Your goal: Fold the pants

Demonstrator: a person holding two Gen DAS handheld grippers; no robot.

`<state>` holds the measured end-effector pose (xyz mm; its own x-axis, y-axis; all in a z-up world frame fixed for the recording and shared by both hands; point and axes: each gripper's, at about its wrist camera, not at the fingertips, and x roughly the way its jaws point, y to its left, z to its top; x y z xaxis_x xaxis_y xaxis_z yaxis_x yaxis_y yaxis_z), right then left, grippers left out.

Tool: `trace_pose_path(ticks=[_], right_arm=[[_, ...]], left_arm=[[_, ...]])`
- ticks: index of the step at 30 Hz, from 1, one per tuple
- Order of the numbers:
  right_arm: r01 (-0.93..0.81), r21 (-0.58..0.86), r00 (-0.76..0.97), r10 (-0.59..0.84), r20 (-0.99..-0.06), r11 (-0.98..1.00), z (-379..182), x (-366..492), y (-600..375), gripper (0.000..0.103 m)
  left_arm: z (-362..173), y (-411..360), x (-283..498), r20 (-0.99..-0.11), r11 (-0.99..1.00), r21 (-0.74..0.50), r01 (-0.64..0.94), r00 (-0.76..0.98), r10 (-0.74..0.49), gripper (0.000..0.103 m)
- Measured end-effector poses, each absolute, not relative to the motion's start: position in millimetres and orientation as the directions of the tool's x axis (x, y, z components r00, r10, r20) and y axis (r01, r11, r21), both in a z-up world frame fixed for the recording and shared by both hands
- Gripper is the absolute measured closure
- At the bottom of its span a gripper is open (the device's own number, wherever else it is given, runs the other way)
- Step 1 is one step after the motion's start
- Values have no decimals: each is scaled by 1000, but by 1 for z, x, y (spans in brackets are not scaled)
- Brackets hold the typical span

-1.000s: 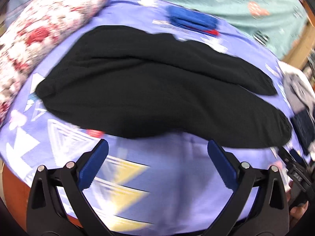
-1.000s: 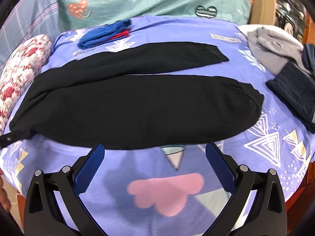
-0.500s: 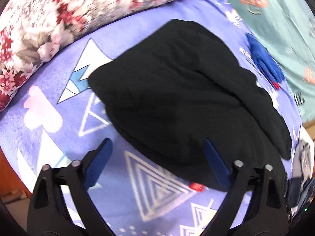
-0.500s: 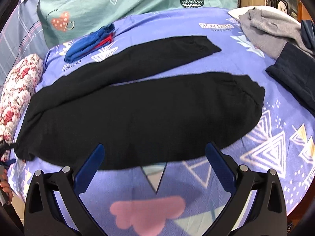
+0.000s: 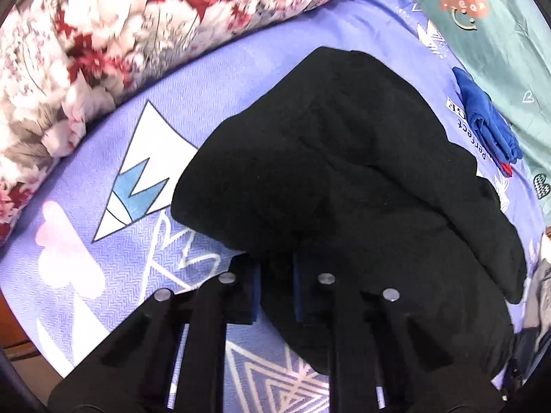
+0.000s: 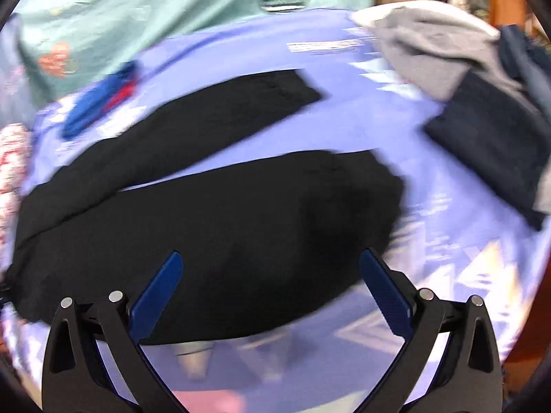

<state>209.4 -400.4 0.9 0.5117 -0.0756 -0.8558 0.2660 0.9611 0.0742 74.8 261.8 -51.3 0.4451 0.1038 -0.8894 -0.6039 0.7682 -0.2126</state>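
Black pants lie spread flat on a purple patterned bedsheet, the two legs running to the right. In the left wrist view the waist end of the pants fills the middle. My left gripper is shut on the near edge of the pants at the waist. My right gripper is open and empty, with its fingers over the near edge of the nearer leg.
A floral pillow lies at the left. Folded blue and red cloth sits at the far side. A grey garment and a dark navy garment lie at the right. A teal sheet hangs behind.
My left gripper has swung to the waist end and closed on the pants' edge. My right gripper has moved forward over the nearer leg and stays open.
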Motion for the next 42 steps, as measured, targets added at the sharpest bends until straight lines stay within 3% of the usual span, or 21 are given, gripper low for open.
trace_pose_path(ticks=[3, 12, 15, 16, 17, 18, 19, 21, 24, 32, 36, 42], right_arm=[[349, 29, 465, -146, -873, 937, -5, 210, -432, 1], [405, 243, 399, 69, -914, 882, -36, 222, -474, 1], [375, 230, 391, 71, -918, 898, -38, 235, -466, 9], [371, 241, 393, 84, -916, 897, -38, 239, -465, 22], [367, 262, 396, 105, -912, 893, -39, 243, -465, 25], [371, 246, 402, 84, -912, 895, -38, 249, -464, 34], [366, 237, 410, 73, -909, 900, -38, 254, -464, 57], [358, 284, 423, 116, -898, 890, -39, 261, -466, 81], [350, 429, 477, 236, -847, 833, -34, 265, -477, 86], [236, 463, 654, 213, -726, 854, 59, 238, -495, 86], [234, 443, 653, 198, -731, 865, 65, 209, -510, 86], [331, 407, 514, 199, -835, 852, 1, 182, -531, 85]], left_arm=[[-51, 259, 75, -888, 766, -198, -612, 443, 125, 89], [-49, 259, 79, -888, 758, -202, -620, 443, 125, 89], [-49, 261, 82, -886, 750, -221, -624, 449, 112, 89], [-49, 262, 83, -886, 744, -227, -628, 450, 109, 89], [-49, 263, 83, -886, 741, -231, -630, 451, 108, 89], [-49, 262, 84, -885, 741, -231, -631, 452, 109, 89], [-48, 261, 85, -885, 743, -225, -630, 451, 114, 89], [-46, 260, 86, -885, 747, -218, -628, 450, 120, 89], [-37, 260, 87, -879, 746, -218, -630, 459, 130, 90], [11, 249, 55, -823, 742, -266, -616, 546, 157, 90], [22, 236, 29, -806, 763, -253, -595, 566, 174, 89], [-11, 228, 15, -863, 774, -207, -598, 485, 143, 89]])
